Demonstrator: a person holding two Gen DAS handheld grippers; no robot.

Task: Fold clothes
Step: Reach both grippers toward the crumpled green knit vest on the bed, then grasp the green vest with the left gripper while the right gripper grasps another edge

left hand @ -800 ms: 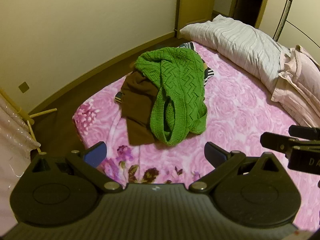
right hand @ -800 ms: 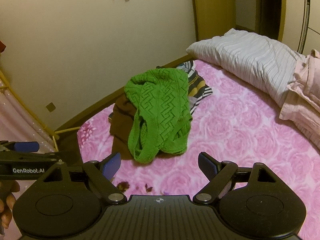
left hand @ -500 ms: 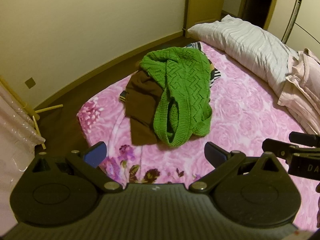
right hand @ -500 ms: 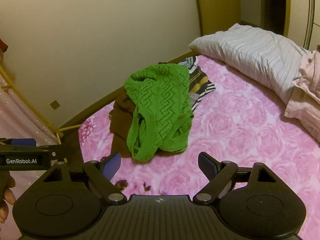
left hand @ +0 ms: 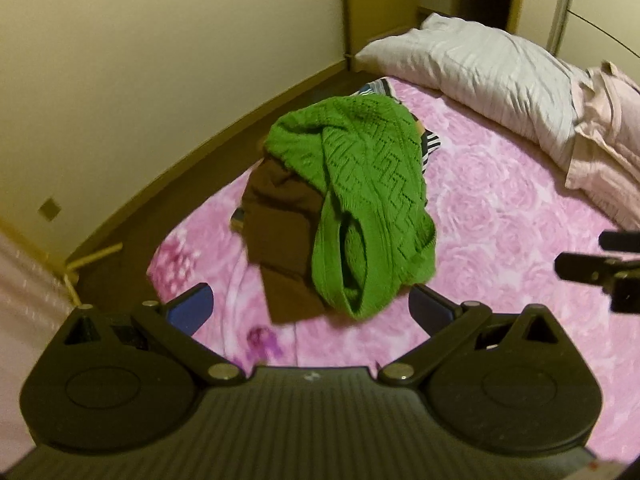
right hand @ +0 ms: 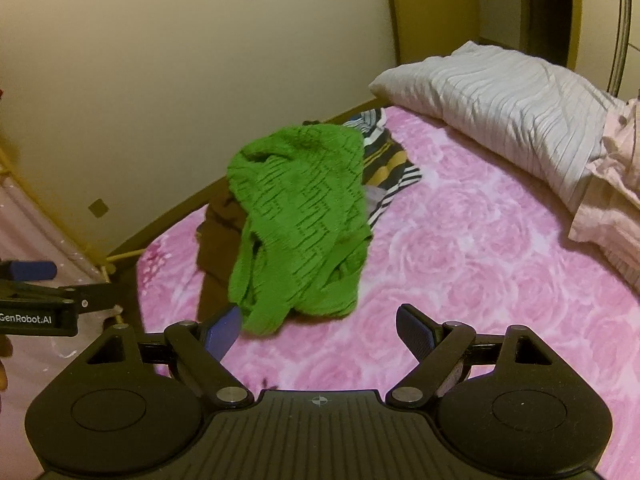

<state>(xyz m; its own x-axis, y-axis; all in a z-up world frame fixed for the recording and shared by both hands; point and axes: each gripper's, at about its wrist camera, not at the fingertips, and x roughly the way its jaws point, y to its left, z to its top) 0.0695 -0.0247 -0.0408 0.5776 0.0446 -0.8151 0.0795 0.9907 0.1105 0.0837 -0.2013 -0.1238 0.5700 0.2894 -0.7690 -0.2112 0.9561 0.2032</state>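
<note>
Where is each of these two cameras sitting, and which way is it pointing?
Left wrist: rides the open left gripper, looking along its fingers at the green knit sweater heaped on the pink bed; the other gripper's tip shows at the right edge.
Right wrist: rides the open right gripper, same aim.
Both share the sweater, the bed and the striped pillow.

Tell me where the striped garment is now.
In the right wrist view, the striped garment lies on the pink bedspread, partly under the green knit sweater's far right side.
</note>
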